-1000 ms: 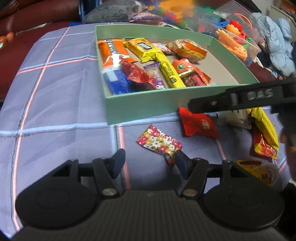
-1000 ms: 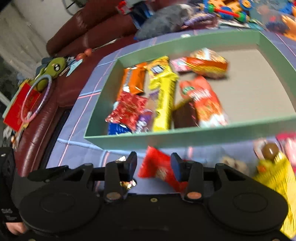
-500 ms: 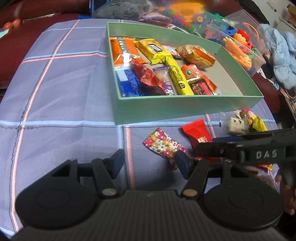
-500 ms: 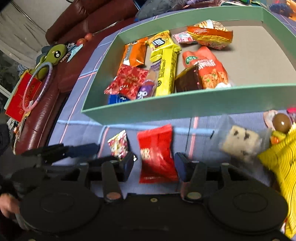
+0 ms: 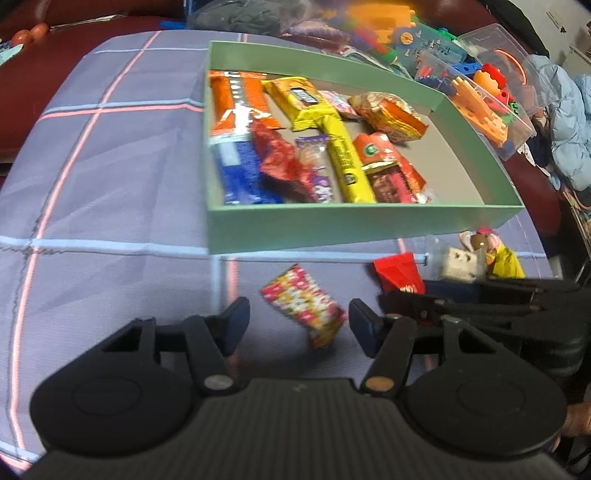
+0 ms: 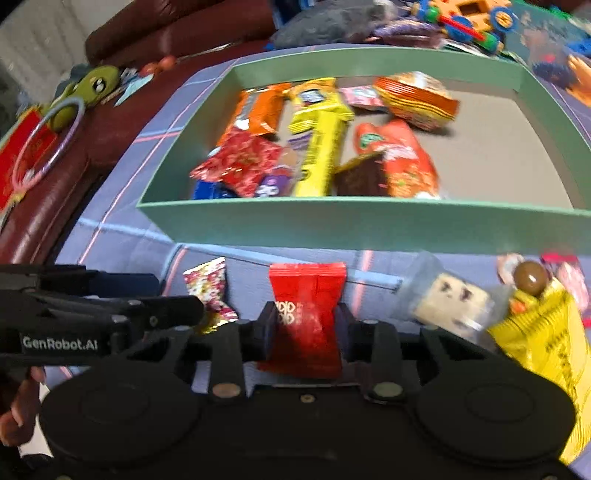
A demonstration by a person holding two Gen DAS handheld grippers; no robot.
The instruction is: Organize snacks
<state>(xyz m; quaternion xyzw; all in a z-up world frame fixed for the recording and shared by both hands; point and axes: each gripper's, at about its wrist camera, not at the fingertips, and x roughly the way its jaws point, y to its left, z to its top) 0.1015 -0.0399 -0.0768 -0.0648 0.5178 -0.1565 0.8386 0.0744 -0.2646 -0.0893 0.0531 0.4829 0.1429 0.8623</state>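
Observation:
A green box (image 5: 332, 227) (image 6: 332, 223) on the checked cloth holds several snack packets. In front of it lie a floral packet (image 5: 301, 304) (image 6: 210, 290), a red packet (image 5: 399, 275) (image 6: 306, 317), a clear-wrapped cookie (image 6: 448, 299) and a yellow bag (image 6: 546, 332). My left gripper (image 5: 297, 323) is open, its fingers either side of the floral packet. My right gripper (image 6: 304, 328) is shut on the red packet.
A clear bin of toys (image 5: 487, 92) and a blue jacket (image 5: 565, 118) sit right of the box. A dark red sofa (image 6: 110, 33) with a green toy (image 6: 92, 83) and a ring (image 6: 48, 147) lies to the left. The two grippers are close together.
My right gripper moved in over the red packet and closed on it. My left gripper moved closer to the floral packet, still open.

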